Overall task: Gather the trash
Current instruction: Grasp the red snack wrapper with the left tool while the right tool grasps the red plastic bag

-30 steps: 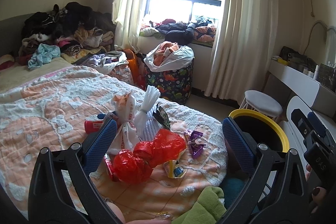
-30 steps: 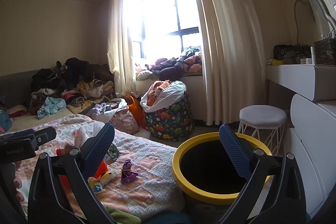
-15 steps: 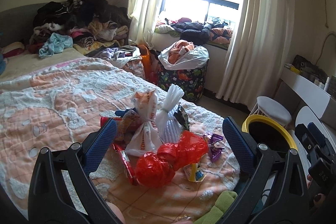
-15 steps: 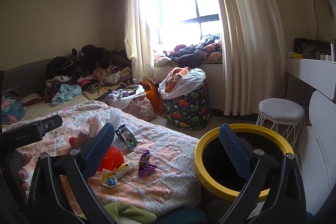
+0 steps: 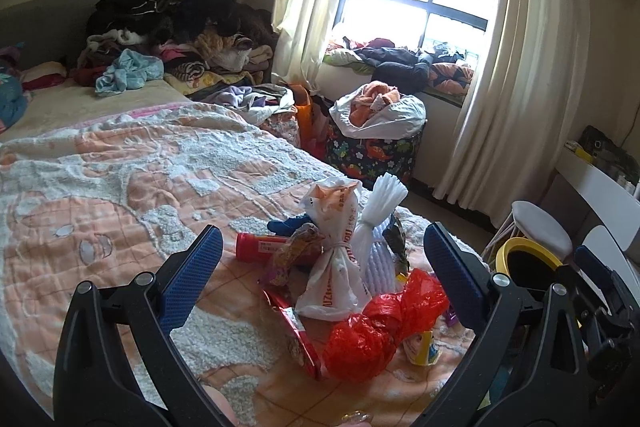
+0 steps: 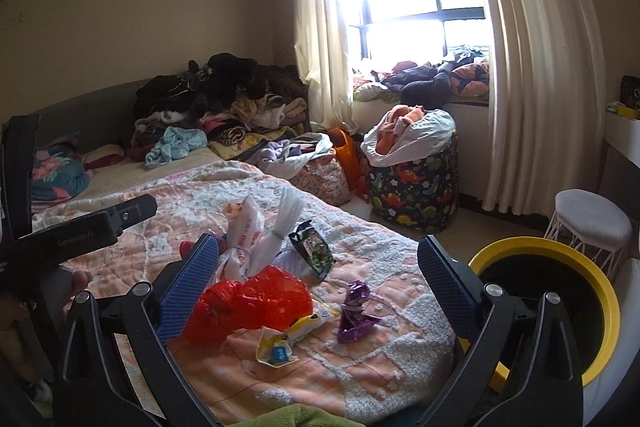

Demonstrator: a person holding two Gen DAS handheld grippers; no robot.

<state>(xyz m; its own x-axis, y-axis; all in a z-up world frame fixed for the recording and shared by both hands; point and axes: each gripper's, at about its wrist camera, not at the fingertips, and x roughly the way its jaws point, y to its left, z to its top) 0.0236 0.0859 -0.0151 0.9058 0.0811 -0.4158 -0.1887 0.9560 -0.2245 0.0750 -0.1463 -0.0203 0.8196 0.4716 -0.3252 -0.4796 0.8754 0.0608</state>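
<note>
A heap of trash lies on the bed's near corner: a red plastic bag (image 5: 384,323) (image 6: 252,303), a knotted white-and-orange bag (image 5: 336,267) (image 6: 244,231), a white bag (image 5: 378,227), a red tube (image 5: 256,247), a purple wrapper (image 6: 354,311), a yellow-white wrapper (image 6: 280,343) and a dark green packet (image 6: 314,251). My left gripper (image 5: 320,275) is open and empty, just short of the heap. My right gripper (image 6: 318,283) is open and empty, facing the heap from the right. A yellow-rimmed black bin (image 6: 560,303) (image 5: 524,261) stands on the floor beside the bed.
The peach quilt (image 5: 120,187) covers the bed. Clothes are piled (image 5: 172,27) at the bed's far end. A dinosaur-print hamper (image 6: 412,175) stands under the window. A white stool (image 6: 592,219) and a white dresser (image 5: 600,187) are at the right.
Both grippers have swung left, away from the bin and toward the trash heap, which now sits between each pair of fingers. Both stay open.
</note>
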